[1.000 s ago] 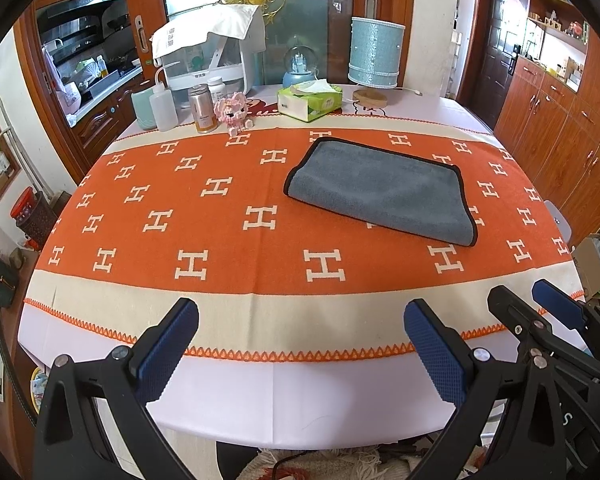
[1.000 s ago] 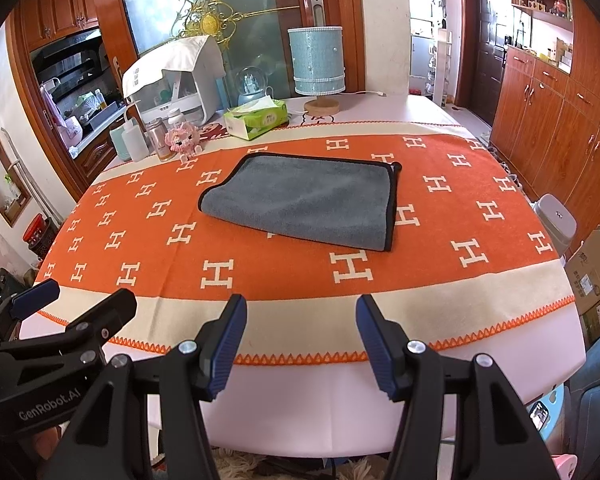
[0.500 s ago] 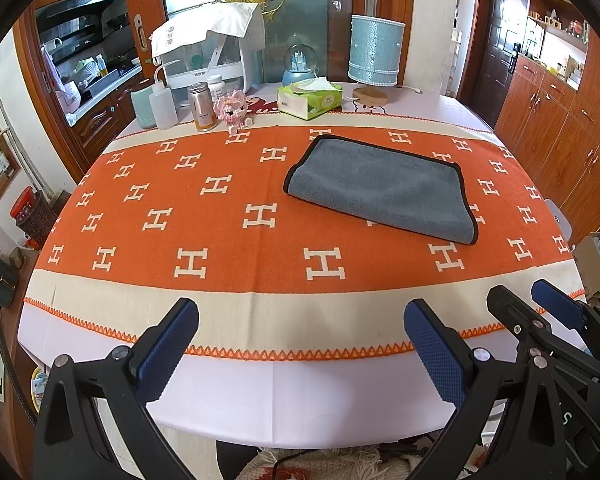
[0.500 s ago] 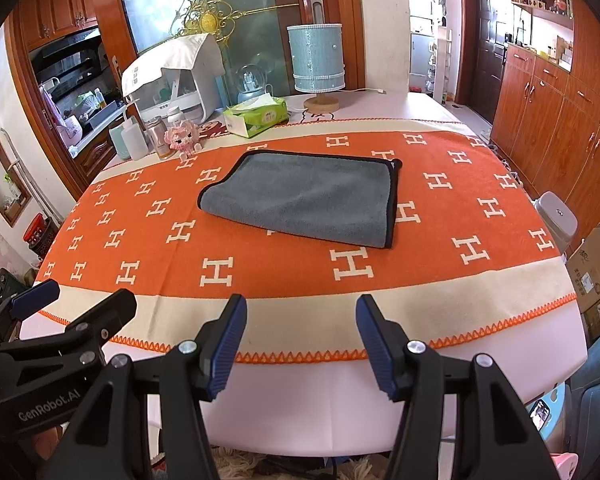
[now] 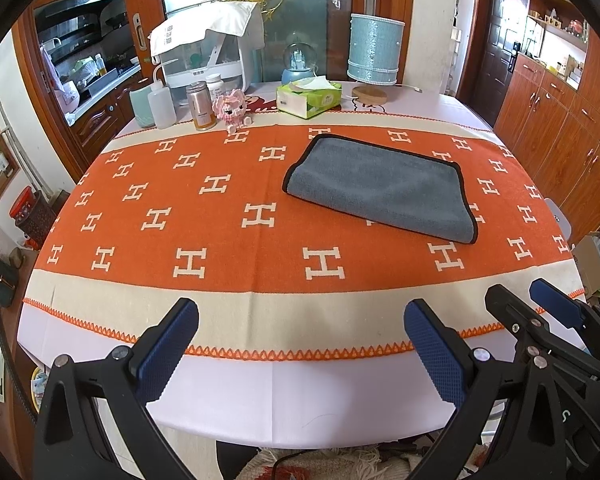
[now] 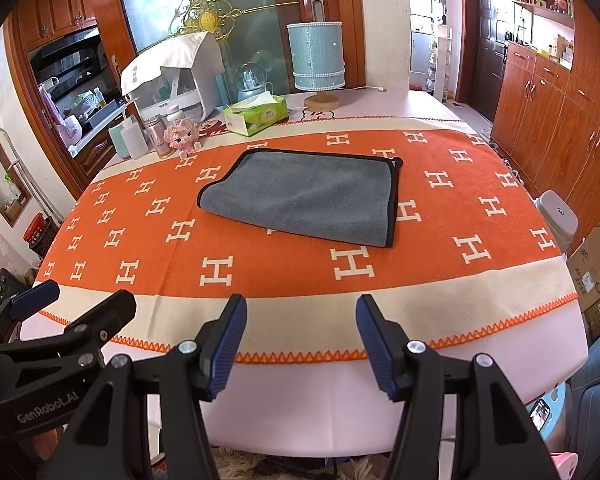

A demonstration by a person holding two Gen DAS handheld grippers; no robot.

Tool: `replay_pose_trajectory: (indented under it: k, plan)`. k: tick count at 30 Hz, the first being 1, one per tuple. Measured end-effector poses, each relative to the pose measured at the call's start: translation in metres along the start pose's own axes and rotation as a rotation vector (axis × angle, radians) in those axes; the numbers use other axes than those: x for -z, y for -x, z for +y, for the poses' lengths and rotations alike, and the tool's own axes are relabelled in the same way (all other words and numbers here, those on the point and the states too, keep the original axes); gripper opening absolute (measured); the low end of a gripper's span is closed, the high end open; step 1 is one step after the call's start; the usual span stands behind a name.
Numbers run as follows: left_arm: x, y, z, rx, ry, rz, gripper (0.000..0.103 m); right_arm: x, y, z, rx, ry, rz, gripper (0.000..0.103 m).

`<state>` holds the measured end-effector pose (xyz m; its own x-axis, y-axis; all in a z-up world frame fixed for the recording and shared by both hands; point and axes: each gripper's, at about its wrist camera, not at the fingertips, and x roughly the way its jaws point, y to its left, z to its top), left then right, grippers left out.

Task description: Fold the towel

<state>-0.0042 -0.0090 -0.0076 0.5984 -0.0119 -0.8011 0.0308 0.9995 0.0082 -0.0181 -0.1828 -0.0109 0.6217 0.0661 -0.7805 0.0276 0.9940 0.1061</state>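
A grey towel (image 5: 380, 188) with black trim lies folded in half on the orange H-patterned tablecloth (image 5: 220, 216), right of centre; it also shows in the right wrist view (image 6: 312, 196). My left gripper (image 5: 300, 344) is open and empty, held over the table's near edge, well short of the towel. My right gripper (image 6: 300, 340) is open and empty, also at the near edge. The right gripper shows at the right of the left wrist view (image 5: 540, 312), and the left gripper at the left of the right wrist view (image 6: 72, 304).
At the table's far side stand a tissue box (image 5: 308, 98), a blue lamp (image 5: 374, 56), a snow globe (image 5: 298, 60), a pink toy (image 5: 232, 108), several bottles (image 5: 200, 106) and a white appliance (image 5: 208, 52). Wooden cabinets (image 5: 560, 120) line the right.
Both grippers have drifted very slightly; the towel has not moved and both stay open.
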Motion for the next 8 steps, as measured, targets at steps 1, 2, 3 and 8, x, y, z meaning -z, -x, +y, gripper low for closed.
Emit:
replay_pose_trajectory:
  k: [1, 2, 3, 8]
  plan:
    - [0.0003, -0.0007, 0.0001, -0.001, -0.001, 0.000, 0.102, 0.0011, 0.0000, -0.0005, 0.000, 0.000, 0.000, 0.057]
    - [0.0005, -0.0009, 0.0001, 0.000, -0.001, 0.001, 0.102, 0.0009, -0.0001, -0.0002, 0.001, 0.000, 0.001, 0.057]
    - [0.0003, -0.0008, 0.0000, 0.001, 0.000, 0.001, 0.102, -0.0002, -0.0001, 0.0000, 0.000, 0.000, 0.001, 0.057]
    - [0.0006, -0.0016, 0.0002, 0.002, -0.001, 0.003, 0.102, 0.0004, -0.0001, -0.0003, 0.001, 0.000, 0.001, 0.057]
